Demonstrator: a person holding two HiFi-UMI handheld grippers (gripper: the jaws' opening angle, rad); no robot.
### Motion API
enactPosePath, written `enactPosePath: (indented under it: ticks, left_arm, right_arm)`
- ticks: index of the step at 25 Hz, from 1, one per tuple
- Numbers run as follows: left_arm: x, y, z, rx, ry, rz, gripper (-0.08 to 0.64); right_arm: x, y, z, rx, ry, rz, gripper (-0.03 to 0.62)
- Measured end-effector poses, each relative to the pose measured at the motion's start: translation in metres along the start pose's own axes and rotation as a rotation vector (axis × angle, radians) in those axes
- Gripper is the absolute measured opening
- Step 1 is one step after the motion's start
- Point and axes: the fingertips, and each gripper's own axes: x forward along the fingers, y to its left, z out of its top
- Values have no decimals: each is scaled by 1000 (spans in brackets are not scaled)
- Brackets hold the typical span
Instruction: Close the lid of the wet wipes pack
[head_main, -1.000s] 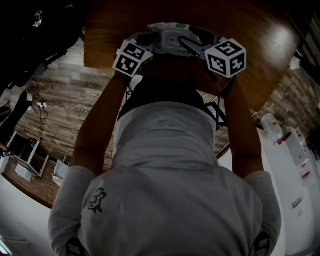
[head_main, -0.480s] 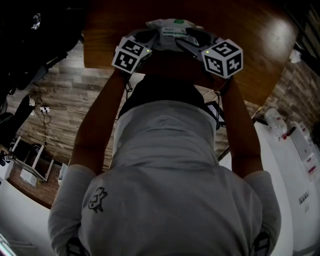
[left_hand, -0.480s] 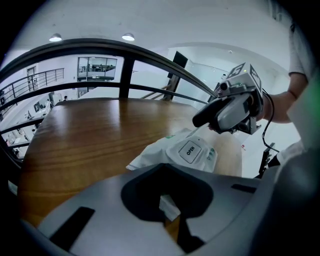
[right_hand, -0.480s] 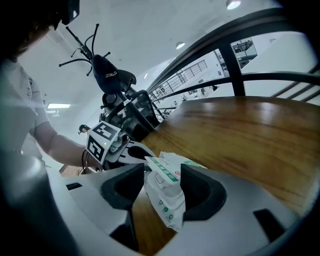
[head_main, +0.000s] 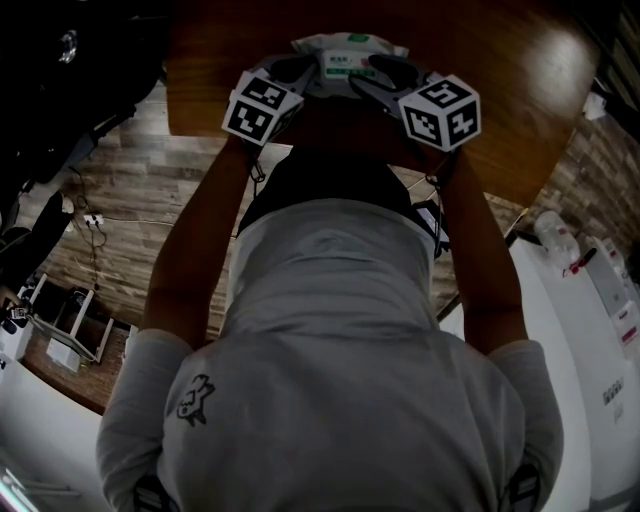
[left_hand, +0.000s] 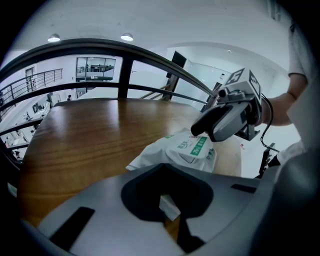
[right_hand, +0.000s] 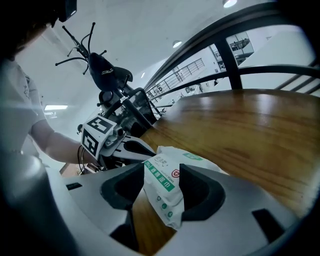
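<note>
The wet wipes pack (head_main: 350, 48) is sitting a touch farther out than a second ago, and its lid (left_hand: 187, 147) is looking flat, so I'm judging the closing nearly done. My right fingers (right_hand: 219, 202) are pinching its end, and my left fingers (left_hand: 103, 220) are nipping a white corner. Beyond them the wooden counter (head_main: 500, 90) is shining, a dark railing (left_hand: 100, 47) arcing behind.
</note>
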Motion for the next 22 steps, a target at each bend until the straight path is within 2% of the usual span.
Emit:
enactPosePath:
  ticks: [9, 14, 22]
  left_arm:
    - [0, -3, 2, 2, 2, 4, 12]
    - [0, -6, 4, 11, 5, 3, 12]
    - [1, -7, 4, 25, 3, 16, 12]
  right_arm:
    - [6, -7, -9, -56, 37, -55, 209]
    - [9, -11, -14, -146, 66, -143, 199]
    - [11, -15, -15, -185, 62, -258, 181]
